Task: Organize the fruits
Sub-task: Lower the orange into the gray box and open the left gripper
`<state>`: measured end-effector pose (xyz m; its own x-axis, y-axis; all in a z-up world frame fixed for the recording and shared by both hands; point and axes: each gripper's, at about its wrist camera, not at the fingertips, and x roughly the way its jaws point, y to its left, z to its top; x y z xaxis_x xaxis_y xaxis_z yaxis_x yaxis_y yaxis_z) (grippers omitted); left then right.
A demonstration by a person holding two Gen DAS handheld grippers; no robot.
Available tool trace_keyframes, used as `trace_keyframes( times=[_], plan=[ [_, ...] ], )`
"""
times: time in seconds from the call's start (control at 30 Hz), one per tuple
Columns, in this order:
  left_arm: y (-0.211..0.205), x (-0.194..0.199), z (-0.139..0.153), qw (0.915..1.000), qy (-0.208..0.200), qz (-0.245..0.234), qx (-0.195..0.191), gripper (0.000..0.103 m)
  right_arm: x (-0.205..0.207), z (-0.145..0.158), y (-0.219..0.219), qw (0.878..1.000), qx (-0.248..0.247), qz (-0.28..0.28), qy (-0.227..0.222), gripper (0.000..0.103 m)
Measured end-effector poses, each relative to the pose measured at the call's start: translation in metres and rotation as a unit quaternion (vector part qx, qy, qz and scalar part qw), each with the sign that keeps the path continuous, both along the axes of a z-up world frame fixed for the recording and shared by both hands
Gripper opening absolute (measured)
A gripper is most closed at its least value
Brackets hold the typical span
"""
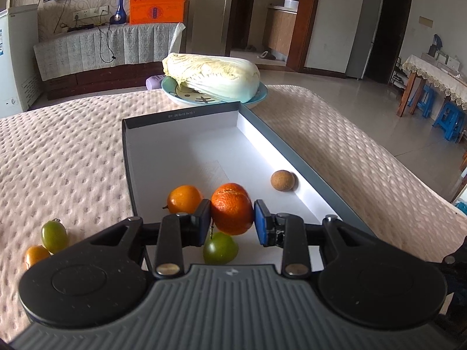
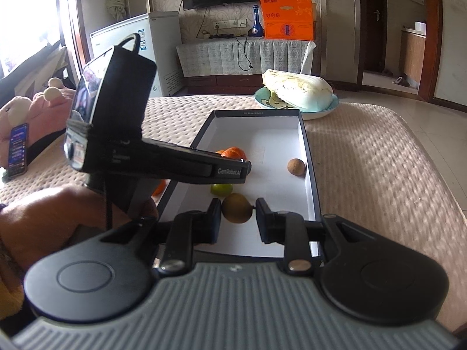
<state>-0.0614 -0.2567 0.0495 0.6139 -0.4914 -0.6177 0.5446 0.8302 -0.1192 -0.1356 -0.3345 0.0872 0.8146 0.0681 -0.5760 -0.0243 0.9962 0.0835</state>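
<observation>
A shallow box [image 1: 140,157] with a white inside and dark rim lies on the bed. My left gripper [image 1: 232,221] is shut on a wrinkled orange [image 1: 232,213] and holds it over the box's near end. In the box lie a smooth orange fruit [image 1: 184,198], a green fruit [image 1: 219,248] and a small brown round fruit [image 1: 282,180]. Outside it, on the left, lie a green fruit [image 1: 54,235] and a small orange fruit [image 1: 35,255]. My right gripper [image 2: 238,217] is shut on a brown-green fruit [image 2: 236,207] over the box [image 2: 309,157]; the left gripper's body [image 2: 140,151] crosses that view.
A blue plate [image 1: 259,96] with a napa cabbage [image 1: 213,75] stands just beyond the box's far end. The bed cover [image 1: 58,160] is pink and bumpy. A phone [image 2: 18,148] and plush toys [image 2: 35,102] lie at the bed's far left.
</observation>
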Motion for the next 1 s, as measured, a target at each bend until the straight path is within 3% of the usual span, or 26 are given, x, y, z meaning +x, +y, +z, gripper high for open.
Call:
trace_keyframes(
  times=[0.1, 0.17, 0.23, 0.7, 1.0],
  plan=[
    [0.0, -0.001, 0.002, 1.0, -0.005, -0.002, -0.001, 0.042, 0.001, 0.0, 0.001, 1.0, 0.0, -0.001, 0.0, 0.029],
    [0.001, -0.003, 0.004, 0.9999, -0.012, -0.002, -0.002, 0.055, 0.002, -0.001, 0.001, 1.0, 0.0, -0.003, 0.001, 0.029],
    [0.001, -0.005, 0.006, 0.9998, -0.018, -0.004, -0.005, 0.06, 0.004, -0.002, 0.001, 1.0, 0.0, -0.004, 0.002, 0.029],
    [0.02, -0.01, 0.015, 0.9997, -0.022, -0.001, -0.01, 0.06, 0.026, -0.007, -0.012, 0.999, 0.008, -0.053, -0.004, 0.029],
    [0.047, -0.011, 0.021, 0.9997, -0.016, 0.014, -0.015, 0.06, 0.04, -0.014, 0.002, 0.999, 0.006, -0.048, -0.002, 0.029]
  ],
)
